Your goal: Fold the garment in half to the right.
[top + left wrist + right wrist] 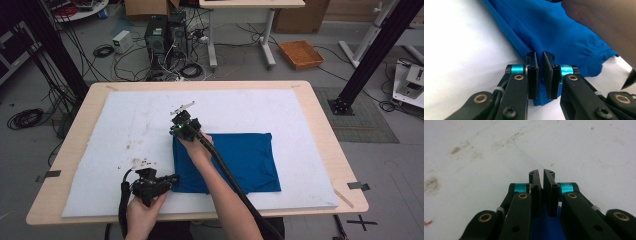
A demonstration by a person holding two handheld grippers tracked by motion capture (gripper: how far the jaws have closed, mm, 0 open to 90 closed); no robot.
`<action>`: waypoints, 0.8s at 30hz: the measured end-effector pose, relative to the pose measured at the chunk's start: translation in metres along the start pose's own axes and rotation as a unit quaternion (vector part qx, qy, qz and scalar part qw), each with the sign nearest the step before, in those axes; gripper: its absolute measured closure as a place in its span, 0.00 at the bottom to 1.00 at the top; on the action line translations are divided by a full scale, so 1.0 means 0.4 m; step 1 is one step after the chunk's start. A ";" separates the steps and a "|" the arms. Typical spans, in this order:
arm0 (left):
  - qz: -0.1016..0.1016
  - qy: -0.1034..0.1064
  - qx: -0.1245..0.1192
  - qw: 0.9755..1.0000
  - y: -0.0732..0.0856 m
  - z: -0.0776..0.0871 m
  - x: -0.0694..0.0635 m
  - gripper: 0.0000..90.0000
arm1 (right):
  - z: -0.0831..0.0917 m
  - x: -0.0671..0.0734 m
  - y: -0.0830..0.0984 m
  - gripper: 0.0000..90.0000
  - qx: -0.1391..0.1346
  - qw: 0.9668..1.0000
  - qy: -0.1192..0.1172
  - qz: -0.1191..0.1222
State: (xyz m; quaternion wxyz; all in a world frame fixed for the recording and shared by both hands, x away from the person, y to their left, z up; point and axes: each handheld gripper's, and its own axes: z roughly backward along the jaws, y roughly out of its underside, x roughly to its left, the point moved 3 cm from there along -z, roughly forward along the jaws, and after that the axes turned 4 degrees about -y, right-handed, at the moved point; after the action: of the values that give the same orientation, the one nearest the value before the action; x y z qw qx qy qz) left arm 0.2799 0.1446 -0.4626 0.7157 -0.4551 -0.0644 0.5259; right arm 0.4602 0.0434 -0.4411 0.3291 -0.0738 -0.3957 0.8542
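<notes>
A blue cloth point(245, 160) lies folded into a rectangle on the white mat point(140, 120), right of centre. My left gripper point(174, 181) sits at the cloth's near left corner. In the left gripper view its jaws point(540, 56) stand nearly together, with the folded blue edge point(554, 27) pinched between them. My right gripper point(176, 134) points down at the cloth's far left corner, and its forearm crosses over the cloth. In the right gripper view its jaws point(541, 173) are drawn close, with blue fabric point(546, 227) caught low between them over the stained mat.
The mat covers most of the wooden table point(320, 115) and carries brown stains point(135, 161) left of the cloth. Beyond the far edge stand computer towers point(165, 35), loose cables and an orange tray point(301, 54) on the floor. A forearm point(604, 25) hangs over the cloth.
</notes>
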 end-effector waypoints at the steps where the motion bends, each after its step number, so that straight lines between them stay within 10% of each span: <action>1: -0.002 0.001 -0.003 1.000 -0.003 0.002 -0.006 0.92 | 0.008 -0.003 -0.002 0.95 -0.004 1.000 -0.004 -0.001; 11: -0.029 0.040 -0.021 0.999 -0.047 -0.007 -0.082 0.92 | 0.132 -0.061 -0.014 0.94 -0.044 0.998 -0.039 -0.016; 24: -0.057 0.092 -0.009 0.994 -0.096 -0.103 -0.219 0.92 | 0.329 -0.206 0.038 0.95 -0.077 0.996 -0.029 -0.029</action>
State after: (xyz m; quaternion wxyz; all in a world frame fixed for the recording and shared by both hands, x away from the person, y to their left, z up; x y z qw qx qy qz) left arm 0.2915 0.0481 -0.4248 0.7432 -0.5037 -0.0288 0.4394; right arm 0.4653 -0.0974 -0.3741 0.3355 -0.0629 -0.4715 0.8131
